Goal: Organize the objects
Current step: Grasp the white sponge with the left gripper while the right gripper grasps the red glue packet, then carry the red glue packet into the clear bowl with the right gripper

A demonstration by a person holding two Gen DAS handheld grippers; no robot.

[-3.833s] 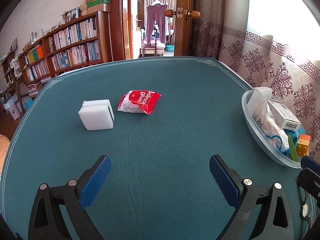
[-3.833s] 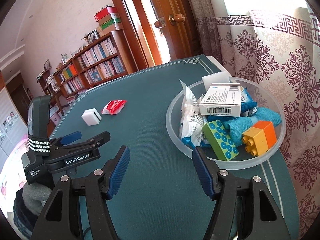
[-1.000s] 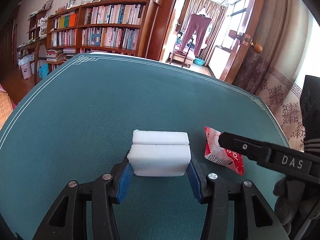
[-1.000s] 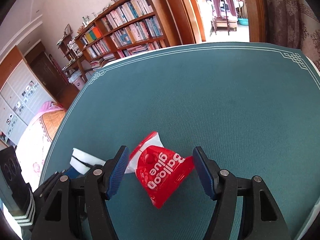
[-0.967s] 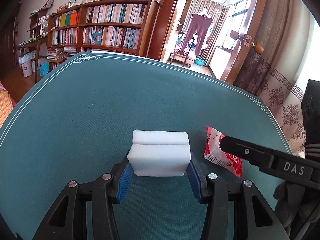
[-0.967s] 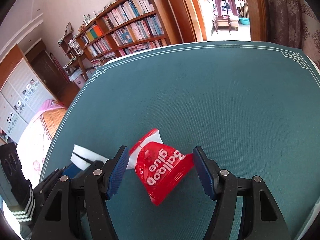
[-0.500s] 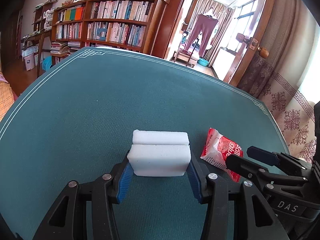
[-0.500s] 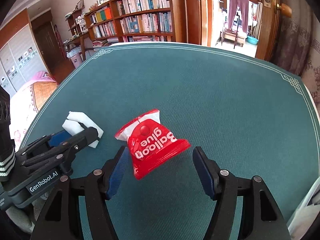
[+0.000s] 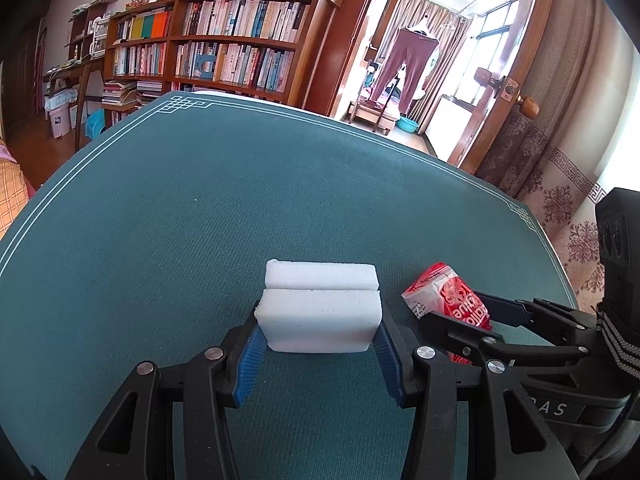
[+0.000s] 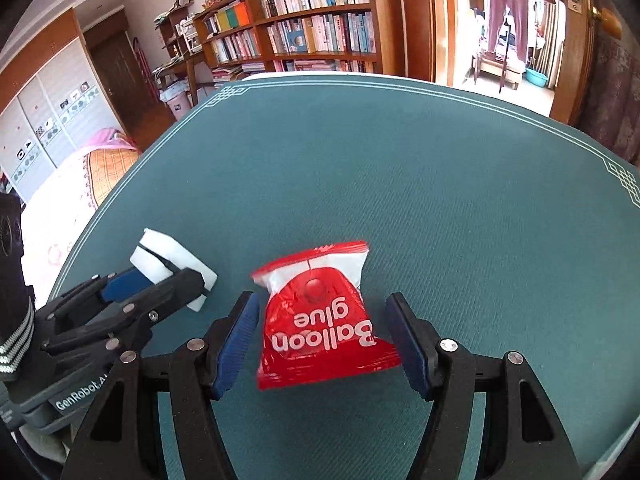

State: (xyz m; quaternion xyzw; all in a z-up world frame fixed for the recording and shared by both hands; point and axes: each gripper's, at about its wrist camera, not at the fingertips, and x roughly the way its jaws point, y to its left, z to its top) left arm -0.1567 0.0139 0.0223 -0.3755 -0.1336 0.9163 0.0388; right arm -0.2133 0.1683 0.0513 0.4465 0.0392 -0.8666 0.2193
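My left gripper (image 9: 318,344) is shut on a white foam sponge block (image 9: 318,312), its blue pads pressed against both sides. The sponge also shows in the right wrist view (image 10: 172,262). A red "Balloon glue" packet (image 10: 320,320) lies on the green table between the open jaws of my right gripper (image 10: 326,340); the pads stand a little apart from its sides. In the left wrist view the packet (image 9: 448,300) lies just right of the sponge, with the right gripper's fingers (image 9: 504,312) around it.
The green table mat (image 9: 200,220) stretches ahead, with a white border line near its edge. Bookshelves (image 9: 208,52) and an open doorway (image 9: 420,68) stand beyond the table. A bed (image 10: 80,184) lies off the table's left side.
My right gripper has moved forward, so the red packet now lies deeper between its open jaws. My left gripper keeps its hold on the sponge.
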